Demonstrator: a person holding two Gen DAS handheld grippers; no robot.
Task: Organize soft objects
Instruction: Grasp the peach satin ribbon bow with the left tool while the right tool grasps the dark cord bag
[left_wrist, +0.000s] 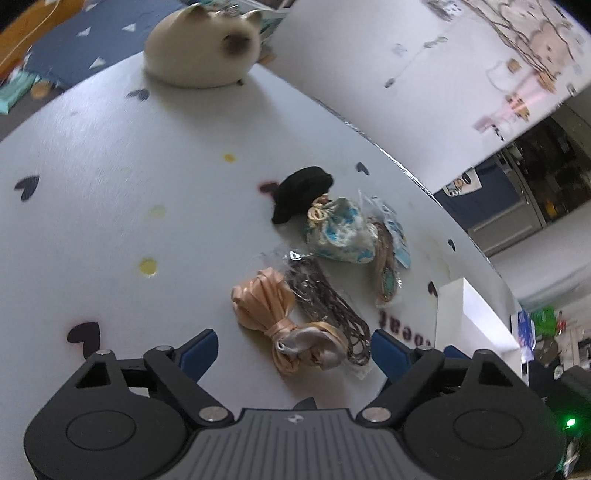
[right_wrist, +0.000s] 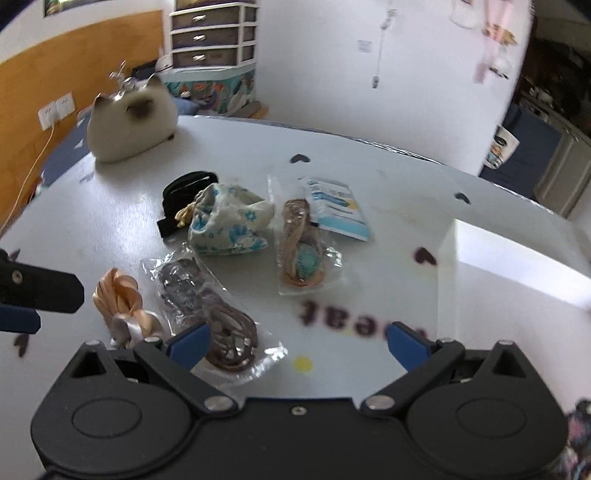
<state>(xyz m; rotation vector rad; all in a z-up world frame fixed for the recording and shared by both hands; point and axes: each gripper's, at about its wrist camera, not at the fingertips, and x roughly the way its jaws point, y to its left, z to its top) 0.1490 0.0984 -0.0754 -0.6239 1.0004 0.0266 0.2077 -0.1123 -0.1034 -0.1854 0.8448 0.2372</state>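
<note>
On the white table (left_wrist: 110, 192) lie a peach satin ribbon bundle (left_wrist: 266, 302) (right_wrist: 118, 295), a clear bag of brown cord (left_wrist: 325, 306) (right_wrist: 207, 302), a blue-flowered cloth pouch (left_wrist: 340, 232) (right_wrist: 229, 221), a black fabric piece (left_wrist: 303, 192) (right_wrist: 184, 192) and a bagged tan cord with a teal tag (left_wrist: 388, 258) (right_wrist: 303, 251). A cream cat plush (left_wrist: 203, 48) (right_wrist: 129, 122) sits at the far edge. My left gripper (left_wrist: 291, 350) is open, just short of the ribbon bundle. My right gripper (right_wrist: 299, 345) is open, above the near end of the brown cord bag.
A white box (left_wrist: 469, 314) (right_wrist: 509, 266) stands at the table's right side. White walls (left_wrist: 369, 55) rise behind the table. A drawer unit (right_wrist: 214, 33) stands far back. The left gripper's finger shows in the right wrist view (right_wrist: 40, 291) at the left edge.
</note>
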